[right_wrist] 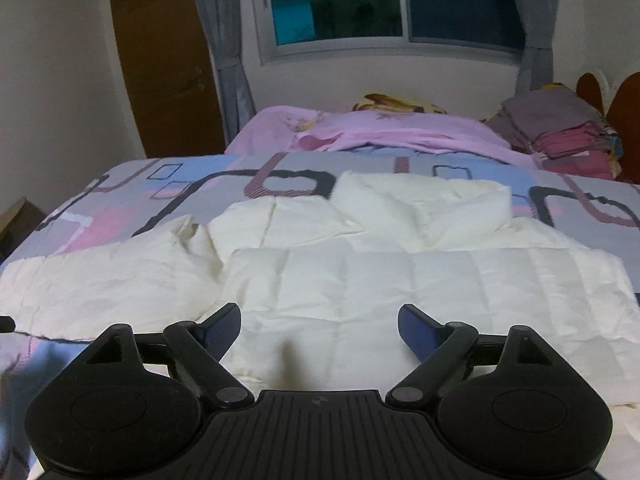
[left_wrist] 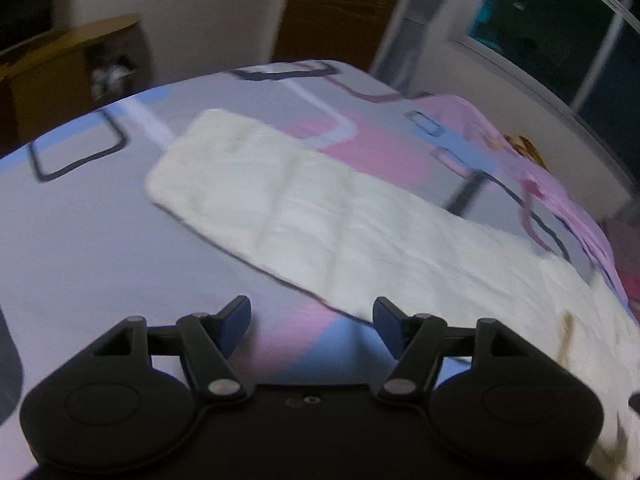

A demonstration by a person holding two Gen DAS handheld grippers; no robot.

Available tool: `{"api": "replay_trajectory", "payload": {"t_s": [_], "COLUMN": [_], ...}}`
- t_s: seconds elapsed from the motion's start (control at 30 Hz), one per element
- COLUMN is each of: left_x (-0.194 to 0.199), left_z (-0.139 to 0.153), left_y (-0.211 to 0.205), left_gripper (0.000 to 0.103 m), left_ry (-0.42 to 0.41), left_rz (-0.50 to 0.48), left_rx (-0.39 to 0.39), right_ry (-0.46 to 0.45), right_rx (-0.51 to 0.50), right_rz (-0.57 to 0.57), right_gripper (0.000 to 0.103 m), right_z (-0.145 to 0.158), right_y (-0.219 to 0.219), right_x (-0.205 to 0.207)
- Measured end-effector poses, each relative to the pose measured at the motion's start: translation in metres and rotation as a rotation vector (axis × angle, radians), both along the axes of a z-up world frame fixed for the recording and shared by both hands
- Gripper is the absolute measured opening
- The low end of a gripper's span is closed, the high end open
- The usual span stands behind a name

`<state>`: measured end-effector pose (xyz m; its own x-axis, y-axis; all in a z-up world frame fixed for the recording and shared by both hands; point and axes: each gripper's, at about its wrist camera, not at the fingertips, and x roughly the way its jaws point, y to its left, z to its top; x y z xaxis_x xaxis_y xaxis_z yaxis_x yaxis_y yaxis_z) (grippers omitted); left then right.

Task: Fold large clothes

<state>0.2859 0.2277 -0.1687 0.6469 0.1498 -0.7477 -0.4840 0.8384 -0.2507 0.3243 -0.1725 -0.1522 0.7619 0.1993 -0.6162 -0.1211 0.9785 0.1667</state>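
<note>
Lying on the bed, the white quilted jacket is the thing you must fold, and its position against your two tools decides the next move. Your right gripper hovers directly over the body of the garment, with both jaws spread wide and nothing between them. Your left gripper is also wide open and holds nothing; below it you see mostly the bedsheet, and the long sleeve runs away from it, forward and to the left, with its near edge just beside the right finger. So the long axis of this sleeve goes diagonally from near your left tool to the far cuff. In my judgement the left hand is the nearer one for taking this sleeve, while the right hand is better placed for the body panel. One sleeve already seems folded across the chest in the right view, but I cannot tell this surely. The sheet has a pattern of grey, blue and pink, and it looks soft, so the cloth may slide little. Further away there are a pink blanket, a pile of folded clothes, a dark window and a wooden door.
</note>
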Motion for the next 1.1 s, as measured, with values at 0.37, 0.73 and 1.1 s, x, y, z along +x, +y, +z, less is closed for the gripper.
{"api": "replay_trajectory", "payload": {"t_s": [0.37,0.73,1.1], "left_x": [0.010,0.026,0.025], "left_z": [-0.036,-0.045,-0.018], "left_y": [0.083,0.094,0.073], "left_gripper": [0.057,0.033,0.007], "left_ry": [-0.025,-0.118,-0.208], "left_rz": [0.208,0.263,0.195], "left_rx": [-0.169,-0.151,-0.082], "right_ry": [0.027,0.121,0.055], "right_rx": [-0.034,-0.088,-0.018], "right_rz": [0.032,0.002,-0.015], "right_gripper": [0.073,0.073,0.073], "right_z": [-0.016,-0.054,-0.033], "right_y": [0.032,0.036,0.019], "right_x": [0.018,0.042,0.031]}}
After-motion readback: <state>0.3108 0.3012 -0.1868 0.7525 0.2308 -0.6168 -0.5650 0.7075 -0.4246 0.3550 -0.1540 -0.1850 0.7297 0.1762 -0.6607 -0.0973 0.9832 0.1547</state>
